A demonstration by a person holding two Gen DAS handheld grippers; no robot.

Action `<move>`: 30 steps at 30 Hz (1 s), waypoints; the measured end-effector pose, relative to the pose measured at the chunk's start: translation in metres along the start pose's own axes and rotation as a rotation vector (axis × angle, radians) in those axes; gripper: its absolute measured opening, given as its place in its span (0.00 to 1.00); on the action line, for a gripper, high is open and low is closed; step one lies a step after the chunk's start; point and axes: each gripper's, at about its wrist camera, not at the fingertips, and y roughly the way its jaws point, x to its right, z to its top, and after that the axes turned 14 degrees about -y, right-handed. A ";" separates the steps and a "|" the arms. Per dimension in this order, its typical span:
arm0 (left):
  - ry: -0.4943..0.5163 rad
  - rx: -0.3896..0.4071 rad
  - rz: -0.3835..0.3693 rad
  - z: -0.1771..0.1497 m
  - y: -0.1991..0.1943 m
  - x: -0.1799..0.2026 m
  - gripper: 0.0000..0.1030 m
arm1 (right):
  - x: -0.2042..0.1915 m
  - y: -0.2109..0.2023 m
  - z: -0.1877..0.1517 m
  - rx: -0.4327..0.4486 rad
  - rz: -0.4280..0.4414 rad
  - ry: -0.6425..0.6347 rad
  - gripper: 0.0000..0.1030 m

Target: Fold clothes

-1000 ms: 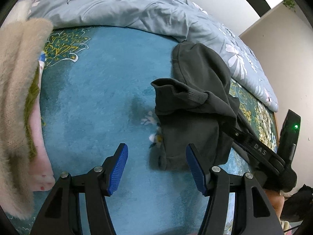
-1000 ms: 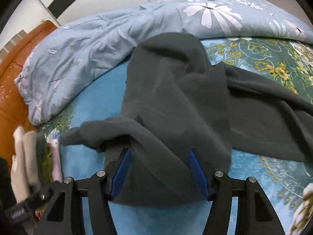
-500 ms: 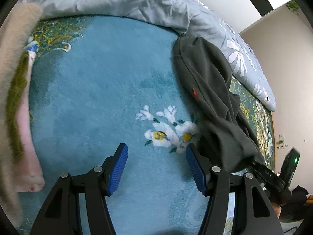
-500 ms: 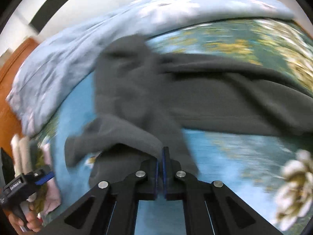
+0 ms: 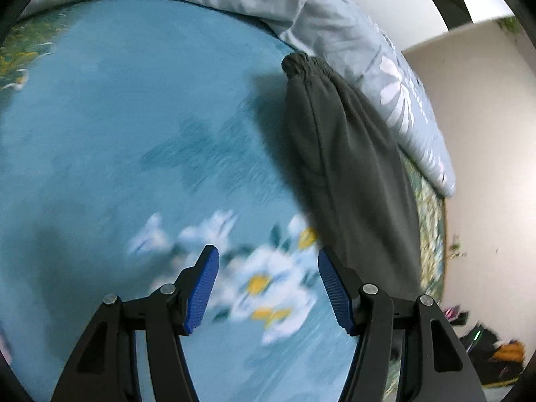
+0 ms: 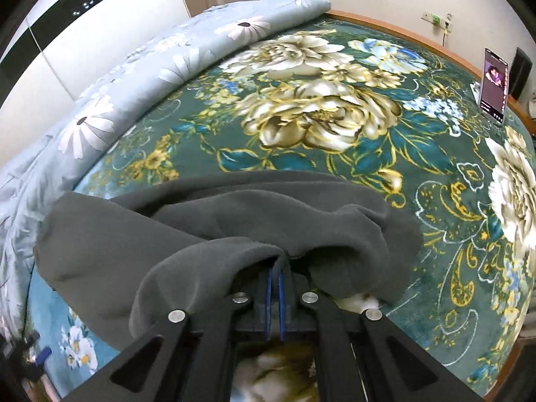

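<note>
A dark grey garment (image 5: 348, 174) lies stretched along the right side of the blue floral blanket (image 5: 134, 127), its gathered end toward the quilt. My left gripper (image 5: 268, 284) is open and empty above the white flower print, just left of the garment. In the right wrist view my right gripper (image 6: 275, 261) is shut on a fold of the dark grey garment (image 6: 201, 227), which drapes over its fingers and spreads to the left.
A light blue floral quilt (image 6: 134, 77) is bunched along the far side of the bed. A phone (image 6: 493, 85) stands upright at the far right edge. The wooden bed frame (image 6: 402, 30) borders the green floral blanket (image 6: 318, 114).
The right gripper, shut on the garment, has pulled it to the right, stretching it out. The left gripper has shifted right, staying open; the folded clothes on the left have left its view.
</note>
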 end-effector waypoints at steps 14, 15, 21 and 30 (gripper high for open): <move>-0.057 -0.025 -0.082 0.051 0.060 0.048 0.68 | 0.036 0.006 -0.019 -0.031 -0.041 0.069 0.04; -0.066 -0.027 -0.092 0.053 0.061 0.050 0.67 | 0.037 0.007 -0.021 -0.035 -0.039 0.067 0.04; -0.065 -0.030 -0.119 0.050 0.051 0.063 0.10 | 0.041 0.007 -0.027 -0.049 -0.023 0.076 0.04; -0.009 0.159 -0.004 -0.004 -0.027 -0.013 0.08 | 0.064 -0.011 -0.048 -0.019 0.121 0.181 0.26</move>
